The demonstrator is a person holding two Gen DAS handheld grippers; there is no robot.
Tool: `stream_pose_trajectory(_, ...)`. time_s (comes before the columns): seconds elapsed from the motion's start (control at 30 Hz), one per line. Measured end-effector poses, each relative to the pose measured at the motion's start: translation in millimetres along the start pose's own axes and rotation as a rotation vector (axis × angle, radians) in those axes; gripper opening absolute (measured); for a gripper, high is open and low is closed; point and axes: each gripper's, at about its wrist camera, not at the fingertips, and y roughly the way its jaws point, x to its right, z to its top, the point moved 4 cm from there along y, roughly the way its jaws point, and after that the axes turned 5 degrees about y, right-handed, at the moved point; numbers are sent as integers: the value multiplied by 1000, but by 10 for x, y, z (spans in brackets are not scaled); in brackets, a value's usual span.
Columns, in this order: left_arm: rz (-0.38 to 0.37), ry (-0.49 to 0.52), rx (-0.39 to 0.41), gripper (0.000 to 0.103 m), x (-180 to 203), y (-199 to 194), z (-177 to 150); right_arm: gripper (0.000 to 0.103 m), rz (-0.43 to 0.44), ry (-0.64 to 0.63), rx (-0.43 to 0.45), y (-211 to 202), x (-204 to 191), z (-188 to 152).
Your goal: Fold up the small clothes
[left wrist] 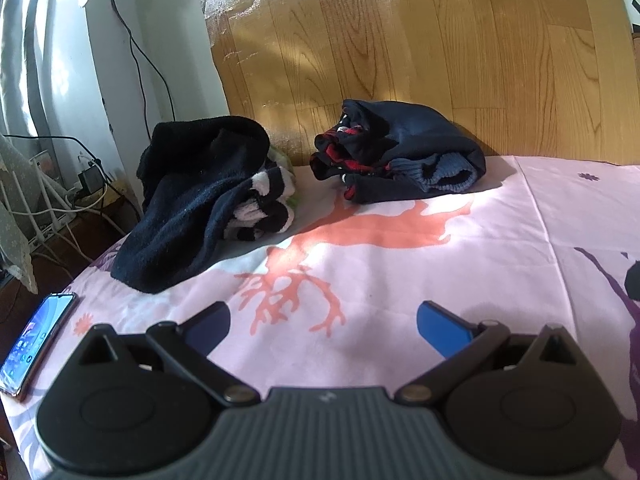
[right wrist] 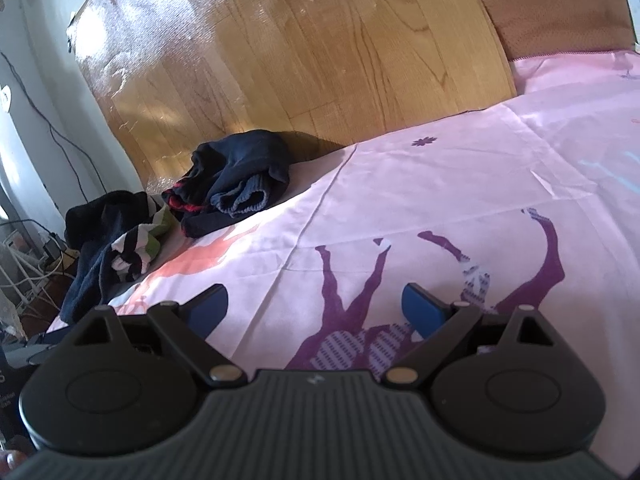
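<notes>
Both tongs, left tongs (left wrist: 322, 326) and right tongs (right wrist: 314, 306), hang spread and empty over the bed sheet (left wrist: 400, 280), the crumpled clothes (left wrist: 392, 152) waiting by the headboard (left wrist: 440, 60), likely leaving folding room.

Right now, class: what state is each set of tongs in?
Left tongs: open, holding nothing.
Right tongs: open, holding nothing.

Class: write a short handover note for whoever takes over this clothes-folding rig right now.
Left gripper: open, empty, over the sheet.
Right gripper: open, empty, over the sheet too.
Black pile with striped piece sits at the bed's left edge; navy pile lies beside it against the headboard.
Done: nothing looks folded.
Left: fold both piles. Mind the phone at the bed's edge.
</notes>
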Motion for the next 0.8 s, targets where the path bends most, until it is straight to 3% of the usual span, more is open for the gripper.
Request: stream_pose_trajectory(0.8,11,6,1,103,-16,7,14,95,10,27,6,-24,19,6)
